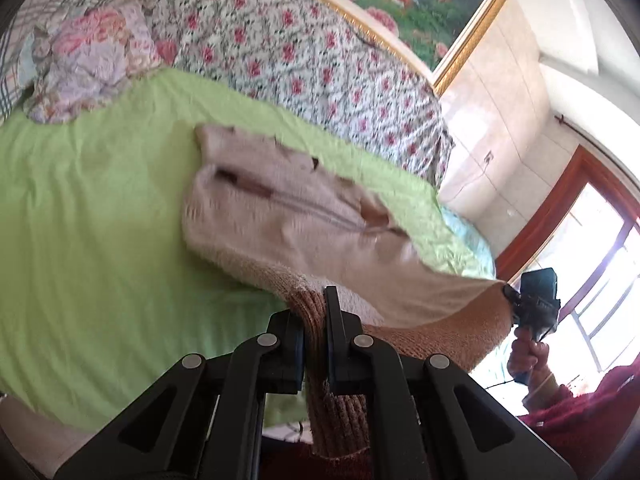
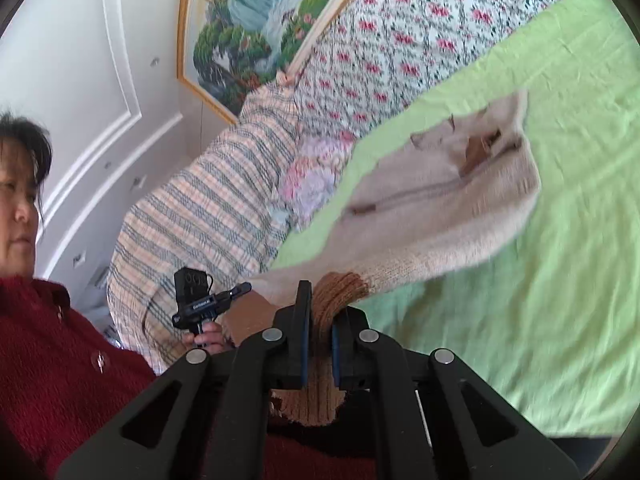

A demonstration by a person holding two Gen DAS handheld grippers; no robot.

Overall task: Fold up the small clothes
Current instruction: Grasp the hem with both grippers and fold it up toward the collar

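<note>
A small beige knit cardigan [image 1: 280,220] with a zip front and a brown ribbed hem is stretched above the green bedsheet [image 1: 88,220]. My left gripper [image 1: 316,320] is shut on the brown hem at one corner. My right gripper [image 2: 320,320] is shut on the brown hem at the other corner. The cardigan [image 2: 440,200] hangs between them, its far end resting on the sheet [image 2: 540,300]. The right gripper also shows in the left wrist view [image 1: 510,294], and the left gripper in the right wrist view [image 2: 246,290].
A floral quilt [image 1: 300,52] lies beyond the sheet. A crumpled pink floral cloth [image 1: 88,60] sits at the sheet's far left. A plaid blanket [image 2: 208,216] lies beside it. A framed painting [image 2: 256,20] hangs on the wall. The person in a red sweater [image 2: 52,360] stands close.
</note>
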